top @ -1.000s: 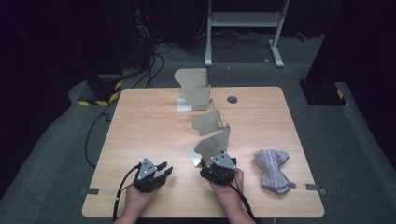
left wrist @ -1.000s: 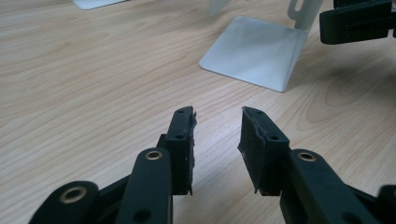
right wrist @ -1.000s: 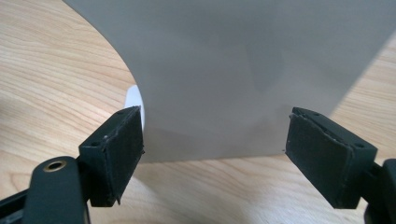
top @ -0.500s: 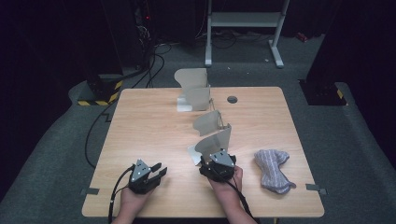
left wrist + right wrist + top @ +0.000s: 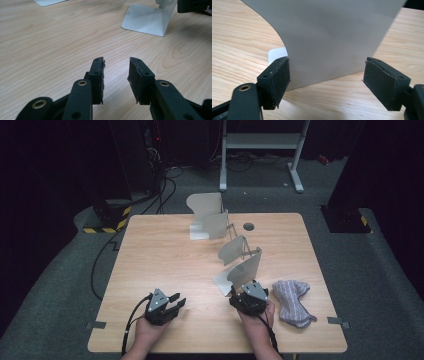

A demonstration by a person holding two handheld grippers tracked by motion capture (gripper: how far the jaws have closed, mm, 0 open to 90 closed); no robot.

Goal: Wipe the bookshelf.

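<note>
Three grey sheet-metal stands with curved upright plates stand in a row from the table's back to its middle. The nearest stand point(image 5: 243, 271) rises right in front of my right gripper point(image 5: 249, 290). In the right gripper view its upright plate point(image 5: 332, 32) stands just beyond my right gripper point(image 5: 327, 72), whose jaws are wide open and hold nothing. My left gripper point(image 5: 176, 301) rests low at the front left, its jaws point(image 5: 116, 65) partly open over bare wood. The same stand's flat base point(image 5: 147, 18) lies ahead of it to the right.
A grey-purple knitted cloth point(image 5: 292, 302) lies at the front right, beside my right hand. The middle stand point(image 5: 234, 250) and the back stand point(image 5: 206, 215) sit farther off. A small dark hole point(image 5: 248, 226) marks the tabletop near the back edge.
My right gripper has shifted a little to the right, closer to the nearest stand's plate. The left gripper has stayed about where it was.
</note>
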